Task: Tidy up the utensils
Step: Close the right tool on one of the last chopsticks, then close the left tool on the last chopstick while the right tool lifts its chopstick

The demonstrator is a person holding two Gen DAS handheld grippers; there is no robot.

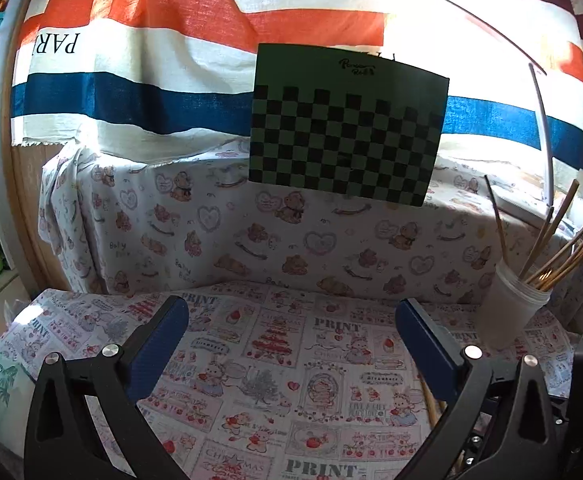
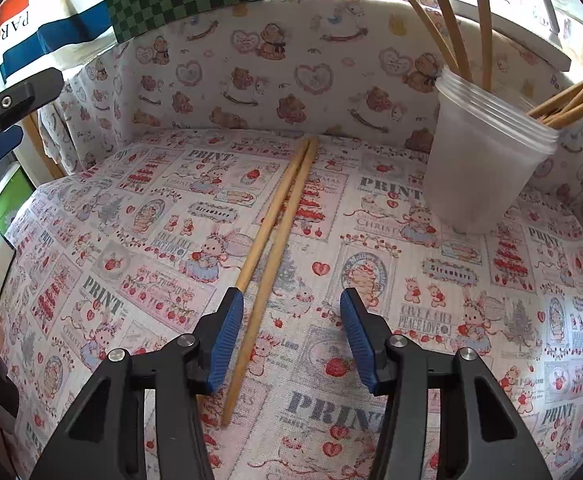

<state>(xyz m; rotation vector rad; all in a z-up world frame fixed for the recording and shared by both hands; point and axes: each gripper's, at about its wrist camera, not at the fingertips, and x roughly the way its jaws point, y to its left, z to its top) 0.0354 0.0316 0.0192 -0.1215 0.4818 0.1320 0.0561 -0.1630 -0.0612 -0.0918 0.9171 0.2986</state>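
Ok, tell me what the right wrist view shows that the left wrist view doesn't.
Only the right wrist view: two loose chopsticks flat on the printed cloth, one passing between the open right gripper. Only the left wrist view: the open left gripper over bare cloth. Both: the plastic cup of chopsticks and the checkered board.

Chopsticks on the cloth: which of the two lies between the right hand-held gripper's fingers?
The right-hand chopstick, running into the open gap of the right hand-held gripper. The other chopstick disappears behind the left finger.

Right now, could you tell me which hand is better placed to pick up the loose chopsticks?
Right: its tongs already straddle one of the chopsticks, open. The left tongs hover over bare cloth.
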